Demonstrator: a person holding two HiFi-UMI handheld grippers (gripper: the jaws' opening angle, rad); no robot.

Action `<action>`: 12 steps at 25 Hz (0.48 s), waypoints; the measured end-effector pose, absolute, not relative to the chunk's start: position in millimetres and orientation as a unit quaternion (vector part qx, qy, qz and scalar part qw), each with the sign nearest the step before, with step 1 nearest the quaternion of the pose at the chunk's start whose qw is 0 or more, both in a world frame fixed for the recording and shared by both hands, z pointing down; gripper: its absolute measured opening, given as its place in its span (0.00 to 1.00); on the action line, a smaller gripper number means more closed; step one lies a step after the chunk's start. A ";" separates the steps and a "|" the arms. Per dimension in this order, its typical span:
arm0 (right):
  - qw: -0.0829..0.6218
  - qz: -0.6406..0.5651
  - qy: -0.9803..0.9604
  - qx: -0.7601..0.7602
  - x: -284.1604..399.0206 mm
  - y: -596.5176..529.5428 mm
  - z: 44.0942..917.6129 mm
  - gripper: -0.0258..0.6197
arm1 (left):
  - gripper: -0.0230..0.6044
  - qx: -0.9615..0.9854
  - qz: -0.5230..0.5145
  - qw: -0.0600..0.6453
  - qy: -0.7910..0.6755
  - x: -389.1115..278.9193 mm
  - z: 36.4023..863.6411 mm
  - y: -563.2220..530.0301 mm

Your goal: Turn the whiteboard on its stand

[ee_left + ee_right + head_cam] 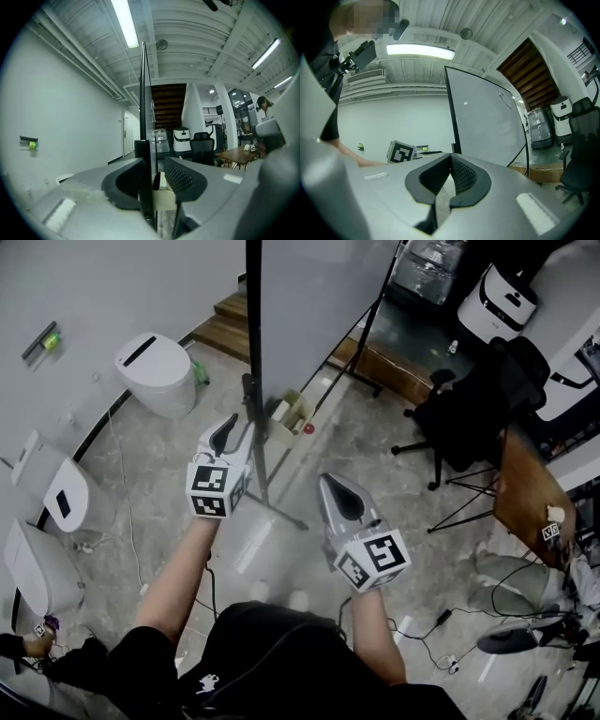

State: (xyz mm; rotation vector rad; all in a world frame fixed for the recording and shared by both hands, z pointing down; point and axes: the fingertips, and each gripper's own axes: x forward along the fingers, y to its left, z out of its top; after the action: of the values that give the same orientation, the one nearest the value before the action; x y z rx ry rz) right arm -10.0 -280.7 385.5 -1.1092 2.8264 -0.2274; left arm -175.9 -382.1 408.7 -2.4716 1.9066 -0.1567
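Straddling the dark side edge of the whiteboard (146, 117) with the left gripper (157, 176), jaws spread and not pinching; perhaps brushing it with one pad, hard to tell. Holding the right gripper (450, 168) pressed together and empty, near the board's face. Upright on its stand (281, 514), straight ahead. Could slip off the edge if pushed with so loose a hold. Could rock or drag the stand if shoved low instead of swivelling the board.
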 end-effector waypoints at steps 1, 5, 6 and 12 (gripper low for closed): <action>0.047 -0.075 0.925 -0.369 -9.5 -282.5 386.7 0.05 | 0.28 -0.792 -0.054 0.008 0.608 -177.0 411.8 -390.3; 0.043 -0.078 0.917 -0.388 -4.9 -290.4 389.6 0.05 | 0.40 -0.792 -0.066 0.004 0.607 -179.1 418.3 -421.4; 0.043 -0.078 0.915 -0.392 -3.2 -291.8 390.1 0.05 | 0.41 -0.793 -0.066 0.004 0.606 -178.7 419.0 -428.0; 0.034 -0.075 0.909 -0.409 1.8 -296.2 393.5 0.05 | 0.47 -0.792 -0.069 -0.001 0.607 -177.4 425.4 -455.0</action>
State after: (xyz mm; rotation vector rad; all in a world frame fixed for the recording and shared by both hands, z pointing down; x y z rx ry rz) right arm 1.8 -296.2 393.5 -1.2586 2.7939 -0.2307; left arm -177.4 -455.0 425.4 -2.4896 1.9085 -0.2173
